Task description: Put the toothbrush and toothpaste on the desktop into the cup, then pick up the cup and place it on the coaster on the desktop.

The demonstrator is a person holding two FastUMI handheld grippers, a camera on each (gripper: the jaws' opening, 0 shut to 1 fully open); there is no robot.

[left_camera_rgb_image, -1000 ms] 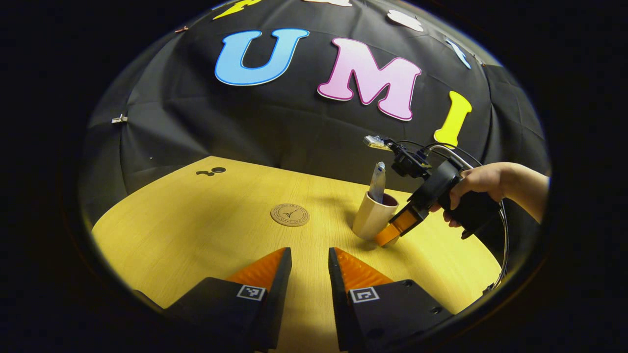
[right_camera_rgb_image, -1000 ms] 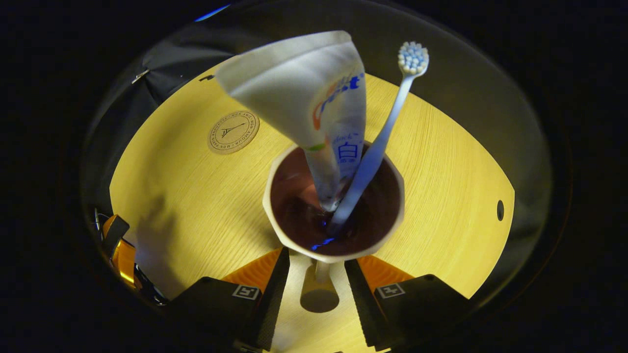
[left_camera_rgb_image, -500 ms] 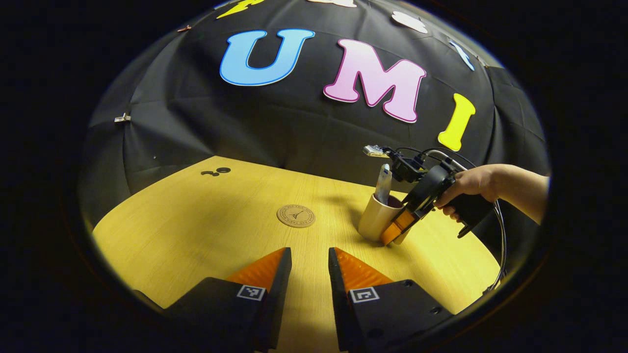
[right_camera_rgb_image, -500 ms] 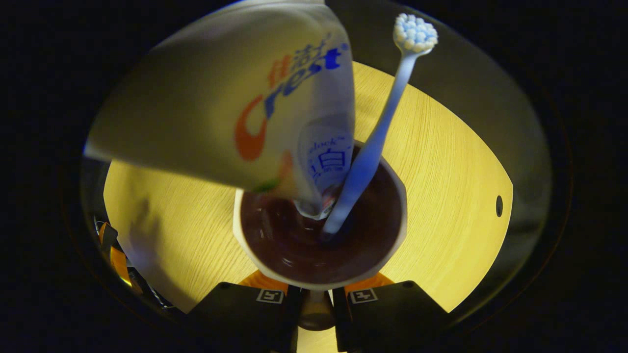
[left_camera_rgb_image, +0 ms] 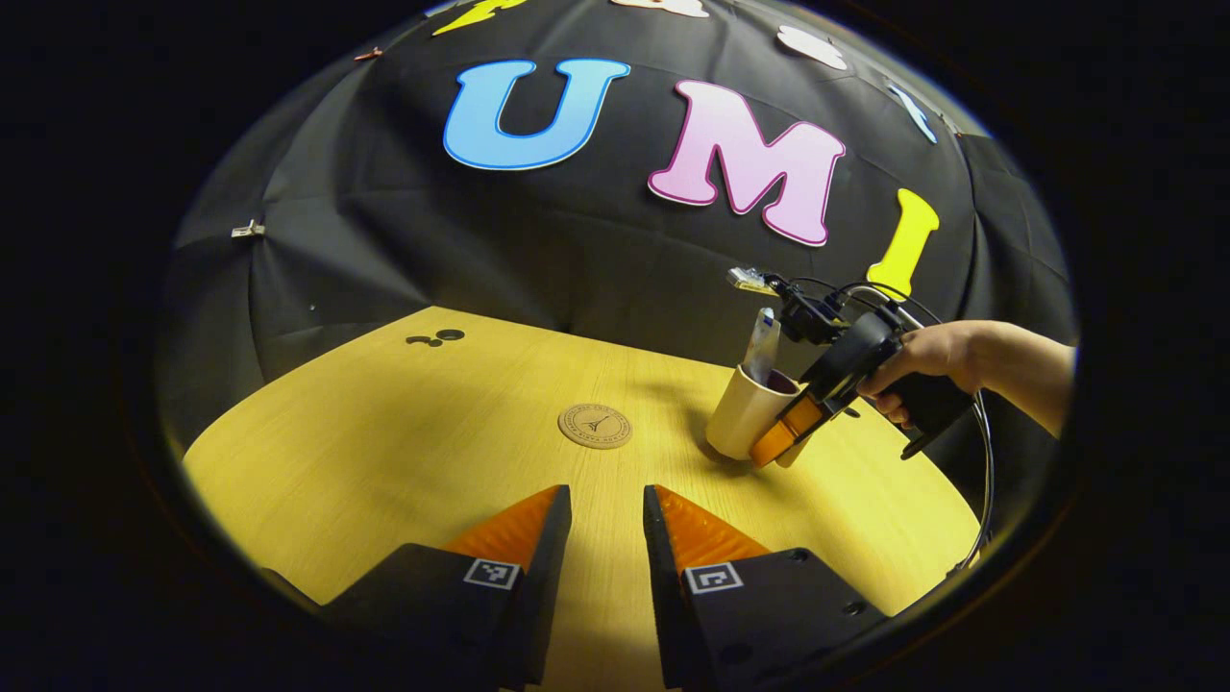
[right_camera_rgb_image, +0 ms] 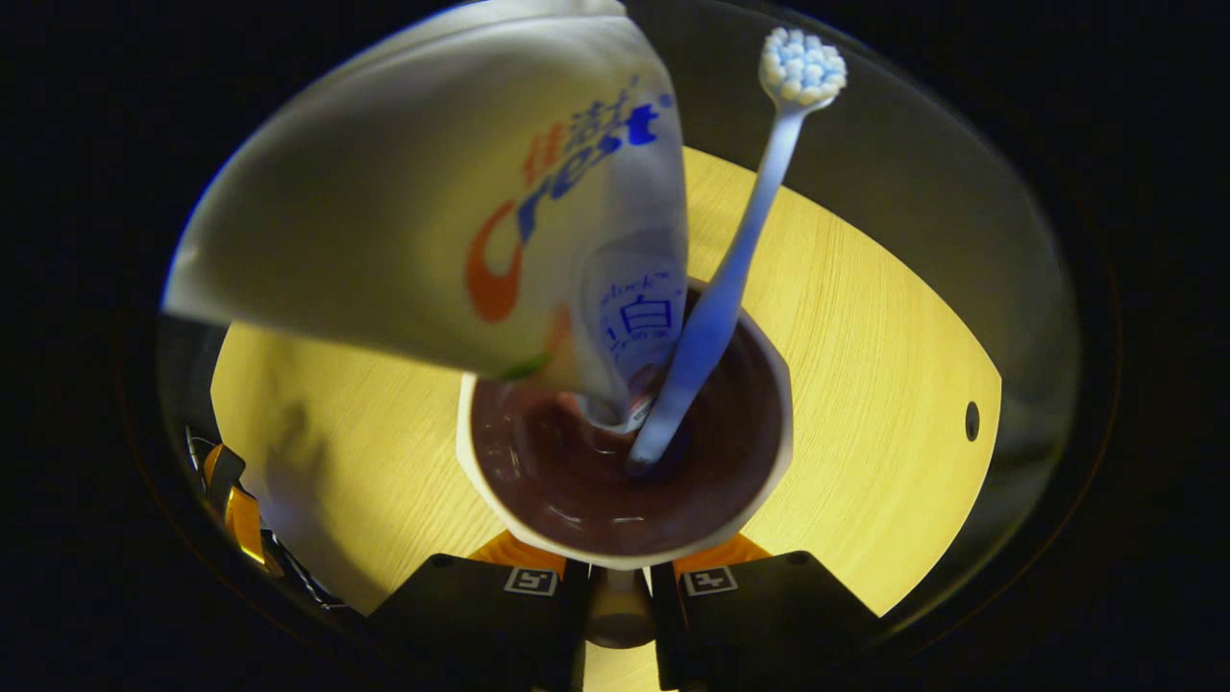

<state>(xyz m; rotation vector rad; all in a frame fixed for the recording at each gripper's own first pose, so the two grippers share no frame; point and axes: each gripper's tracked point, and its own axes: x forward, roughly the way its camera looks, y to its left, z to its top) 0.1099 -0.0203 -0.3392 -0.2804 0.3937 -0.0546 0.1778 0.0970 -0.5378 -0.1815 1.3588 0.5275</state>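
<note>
A cream cup [right_camera_rgb_image: 625, 452] with a dark inside holds a white toothpaste tube [right_camera_rgb_image: 452, 211] and a pale blue toothbrush [right_camera_rgb_image: 745, 240], both leaning out over its rim. My right gripper [right_camera_rgb_image: 620, 586] is shut on the cup's handle [right_camera_rgb_image: 618, 615]. In the left gripper view the cup [left_camera_rgb_image: 742, 423] tilts in the right gripper [left_camera_rgb_image: 776, 444], just above the table, with the tube [left_camera_rgb_image: 764, 344] sticking up. The round tan coaster [left_camera_rgb_image: 595, 426] lies to the cup's left. My left gripper [left_camera_rgb_image: 605, 509] hangs open over the table's near part, holding nothing.
The wooden table [left_camera_rgb_image: 384, 452] ends at the black cloth wall behind. Small dark holes [left_camera_rgb_image: 437, 336] mark its far left corner, and another hole [right_camera_rgb_image: 971, 421] sits right of the cup. A hand [left_camera_rgb_image: 922, 360] holds the right gripper.
My right gripper slid in and shut on the cup's handle. The cup came nearer to that camera, then tipped and rose slightly. My left gripper stayed open and nearly still.
</note>
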